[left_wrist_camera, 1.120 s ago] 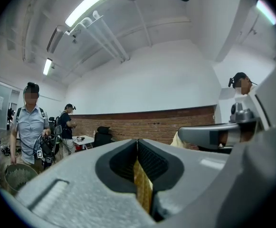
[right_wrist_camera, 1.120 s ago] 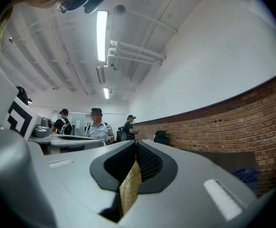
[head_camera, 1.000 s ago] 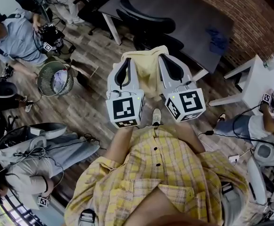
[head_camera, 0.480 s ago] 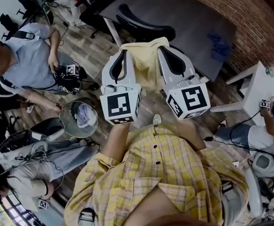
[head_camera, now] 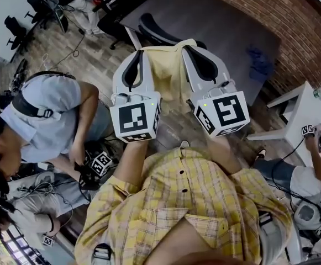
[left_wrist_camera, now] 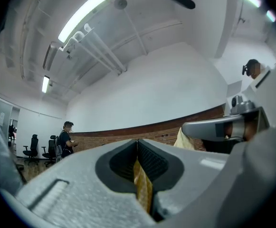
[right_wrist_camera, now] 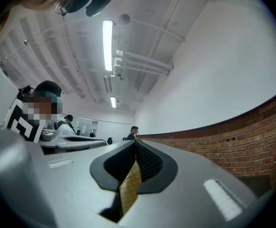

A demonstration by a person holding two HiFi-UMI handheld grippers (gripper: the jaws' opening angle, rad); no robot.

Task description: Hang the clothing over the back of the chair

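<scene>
A pale yellow garment hangs stretched between my two grippers, held up in front of me. My left gripper is shut on its left top edge; the yellow cloth shows pinched between its jaws. My right gripper is shut on the right top edge, with a strip of the cloth between its jaws. Beyond the garment stands a black office chair, its back just past the cloth's top edge. Both gripper views look up at the ceiling and wall.
A dark grey table stands behind the chair by a brick wall. A person in a light blue shirt bends over at my left, others sit lower left. A white desk is at right.
Both grippers have risen and moved forward with the garment toward the chair. The person in the blue shirt has moved in closer on the left, and the wire basket has gone from sight.
</scene>
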